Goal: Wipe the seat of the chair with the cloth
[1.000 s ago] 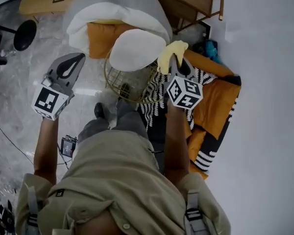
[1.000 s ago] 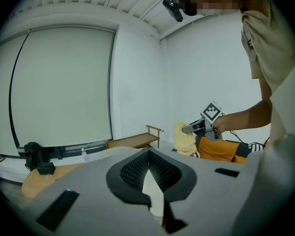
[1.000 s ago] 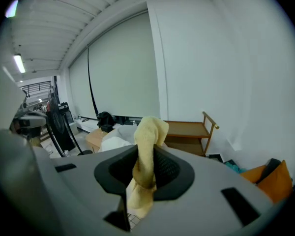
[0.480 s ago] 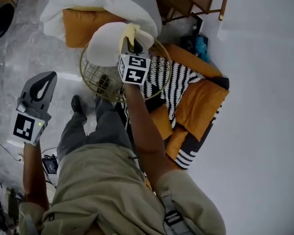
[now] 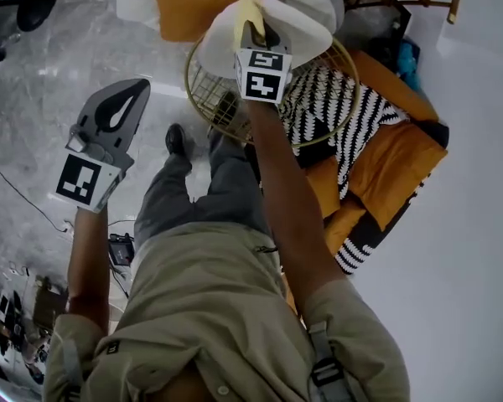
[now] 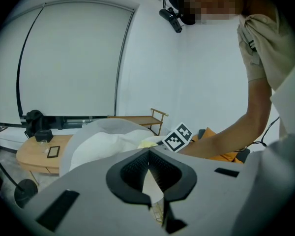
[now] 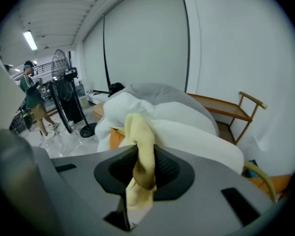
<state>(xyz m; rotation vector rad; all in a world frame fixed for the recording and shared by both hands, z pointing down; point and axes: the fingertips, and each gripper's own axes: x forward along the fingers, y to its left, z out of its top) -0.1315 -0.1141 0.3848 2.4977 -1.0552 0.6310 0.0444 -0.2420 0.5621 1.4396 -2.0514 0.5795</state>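
Up at 12 o'clock in the head view, the right hand-held gripper clamps the yellow cloth above the white seat cushion of the gold wire chair. Whether cloth and cushion touch cannot be told. At 9 o'clock, well apart, the left hand-held gripper hangs over the marble floor, jaws together, empty. Farther orange and white cushions are cut off.

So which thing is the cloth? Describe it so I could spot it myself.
Find the round gold wire chair with the white seat cushion. Over that cushion, the right gripper holds the cloth between its fingers. It is the only pale yellow, fuzzy strip there, unlike the white cushion and the orange cushion behind.
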